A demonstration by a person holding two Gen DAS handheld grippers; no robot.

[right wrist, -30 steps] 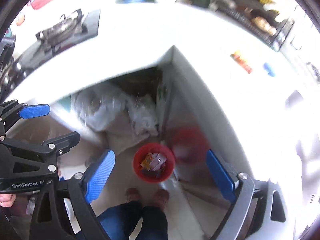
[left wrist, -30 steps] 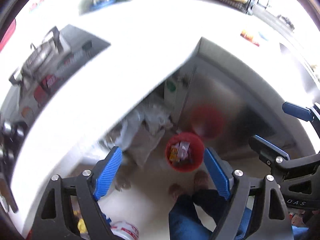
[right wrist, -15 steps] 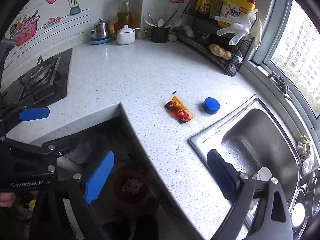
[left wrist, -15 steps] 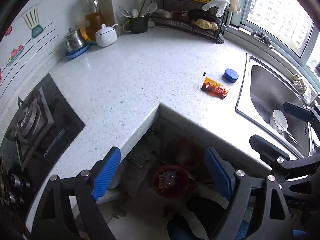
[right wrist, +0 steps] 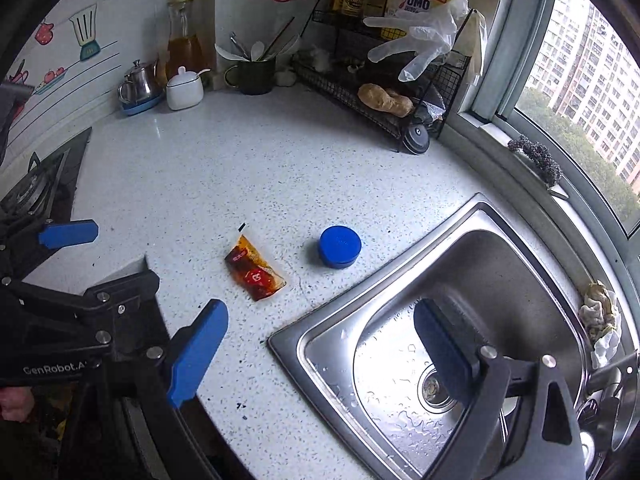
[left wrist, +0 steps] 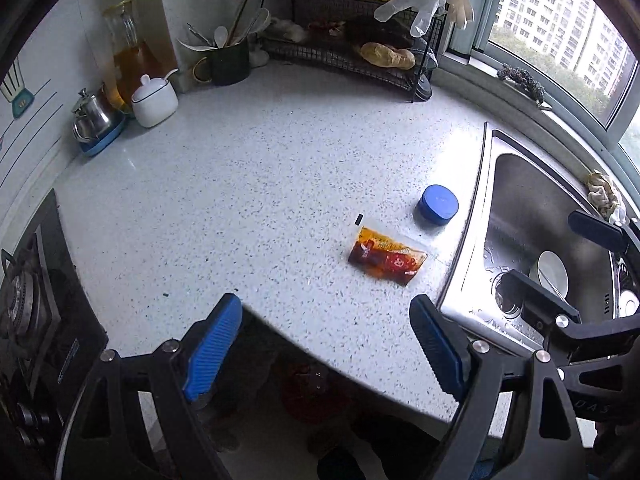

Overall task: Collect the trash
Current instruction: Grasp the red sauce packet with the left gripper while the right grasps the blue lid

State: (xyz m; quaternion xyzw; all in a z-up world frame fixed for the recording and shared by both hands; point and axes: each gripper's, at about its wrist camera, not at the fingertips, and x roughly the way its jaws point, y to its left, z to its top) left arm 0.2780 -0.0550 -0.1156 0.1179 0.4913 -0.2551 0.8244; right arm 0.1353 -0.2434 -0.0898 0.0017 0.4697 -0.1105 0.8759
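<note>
A red-brown sauce packet [left wrist: 385, 258] [right wrist: 254, 271] lies flat on the speckled white counter [left wrist: 256, 184] [right wrist: 256, 168], with a blue round lid [left wrist: 438, 204] [right wrist: 340, 246] just beyond it near the sink. My left gripper [left wrist: 326, 344] hangs open over the counter's front edge, nothing between its blue pads, the packet ahead and to the right. My right gripper [right wrist: 320, 346] is also open and empty, above the sink's corner, the packet ahead to the left. Below the counter edge a red trash bin [left wrist: 316, 394] shows dimly.
A steel sink [right wrist: 472, 304] [left wrist: 540, 240] with a white bowl [left wrist: 553, 273] lies right. A gas hob [left wrist: 28, 312] sits left. A teapot [right wrist: 138, 84], white sugar pot [right wrist: 183, 89], oil carafe, utensil mug and wire rack [right wrist: 380, 80] with a hanging glove line the back.
Both grippers rose from looking down at the red bin on the floor to above the counter and moved forward; packet, lid and sink now sit closer. Both stayed open and empty.
</note>
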